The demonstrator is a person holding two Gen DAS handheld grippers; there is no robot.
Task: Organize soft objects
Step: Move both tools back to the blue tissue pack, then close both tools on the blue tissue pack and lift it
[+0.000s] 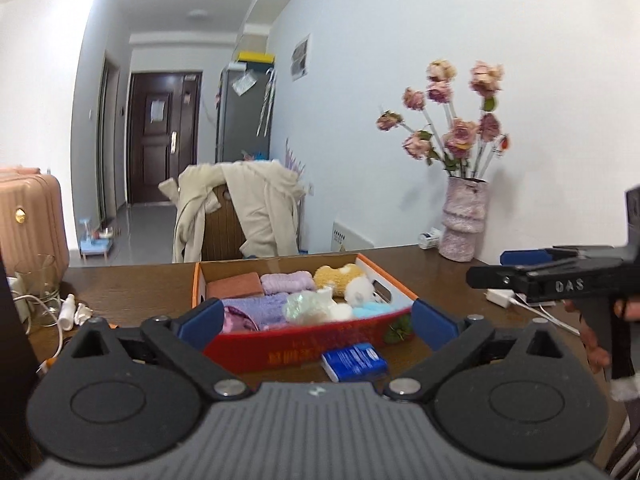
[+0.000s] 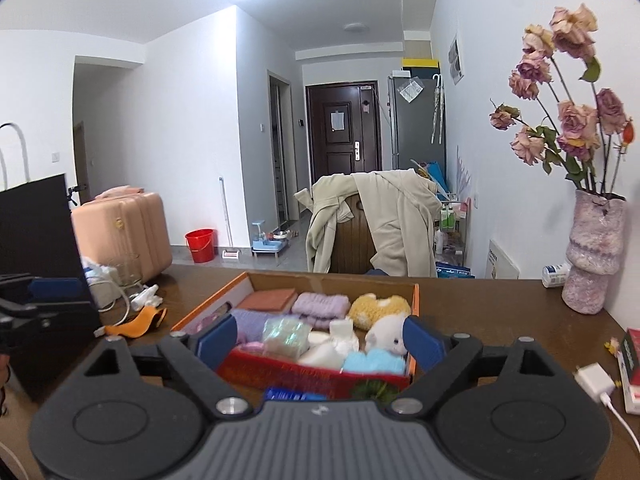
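Both grippers, left gripper and right gripper, fingers apart (empty), partly hide the box

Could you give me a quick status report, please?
Left claw and right claw open, empty. Soft items packed in box. Blue packet before box.

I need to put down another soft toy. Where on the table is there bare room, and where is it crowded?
Bare wood lies between the cardboard box and the pink vase, and behind the box toward the chair. Crowded: the box itself, packed with soft items; the left side with cables and glass; the right edge with charger and book.
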